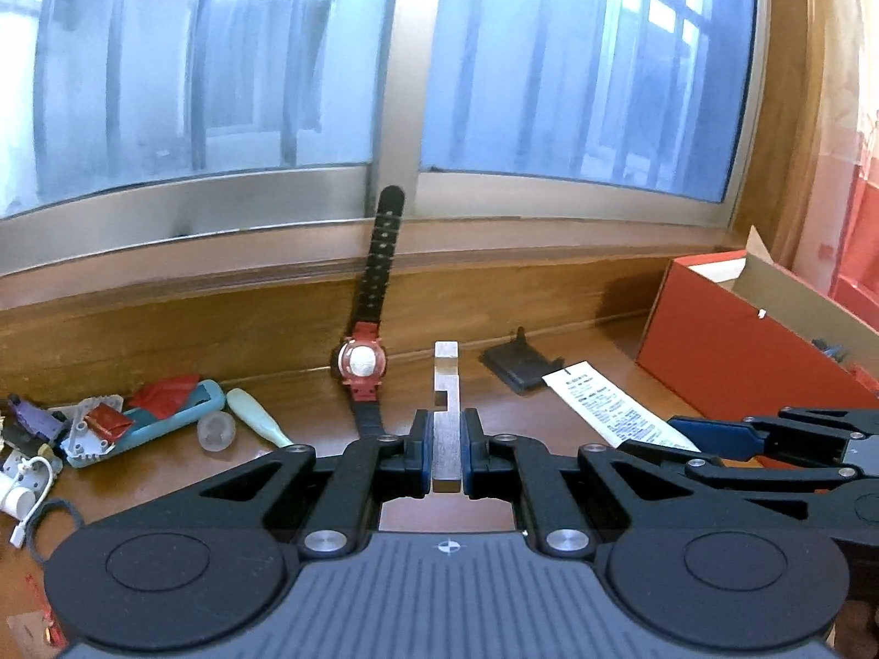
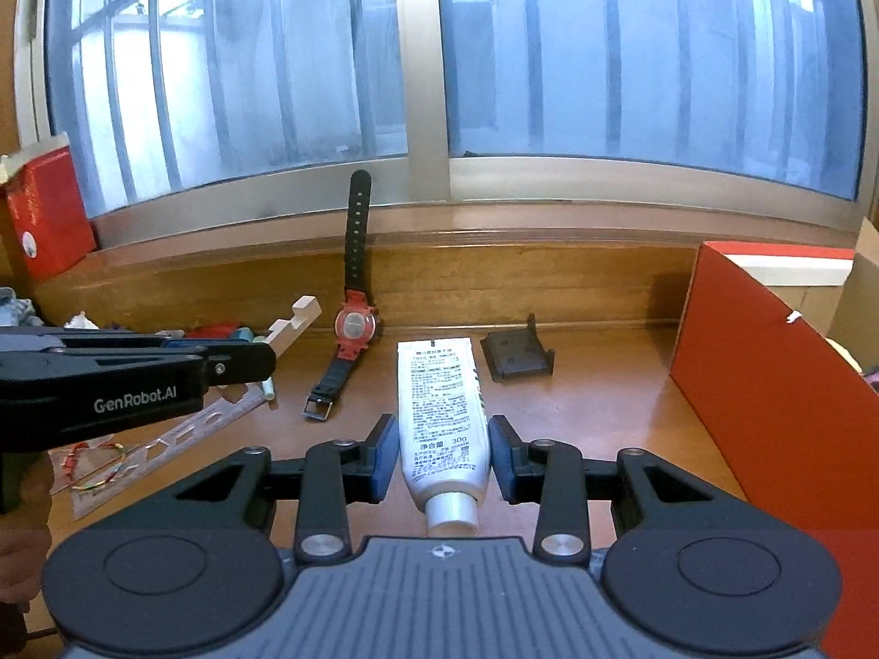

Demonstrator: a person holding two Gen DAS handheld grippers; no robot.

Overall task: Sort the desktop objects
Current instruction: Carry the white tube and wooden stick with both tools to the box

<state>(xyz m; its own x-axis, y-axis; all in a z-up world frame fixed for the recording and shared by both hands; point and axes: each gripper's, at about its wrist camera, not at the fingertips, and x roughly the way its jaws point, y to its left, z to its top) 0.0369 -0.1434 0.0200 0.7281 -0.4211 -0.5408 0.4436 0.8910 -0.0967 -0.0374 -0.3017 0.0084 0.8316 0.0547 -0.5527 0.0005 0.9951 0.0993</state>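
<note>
Both tongs grip: left (image 1: pixel 448 456) a metal piece (image 1: pixel 446 417), right (image 2: pixel 442 458) a tube (image 2: pixel 442 412); watch (image 2: pixel 356 324) ahead.

the print on the white tube (image 2: pixel 444 417) is too small to read. red box (image 2: pixel 780 384) runs off the right edge, and the clutter pile (image 1: pixel 49 434) is cut off at the left, bits hard to tell apart.

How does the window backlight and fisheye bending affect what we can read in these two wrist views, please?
Left wrist view: bright window washes pale blue, its sill bows strongly, the left clutter is soft. Right wrist view: the white tube is sharp enough that its print shows, with glare on the wooden desk.
</note>
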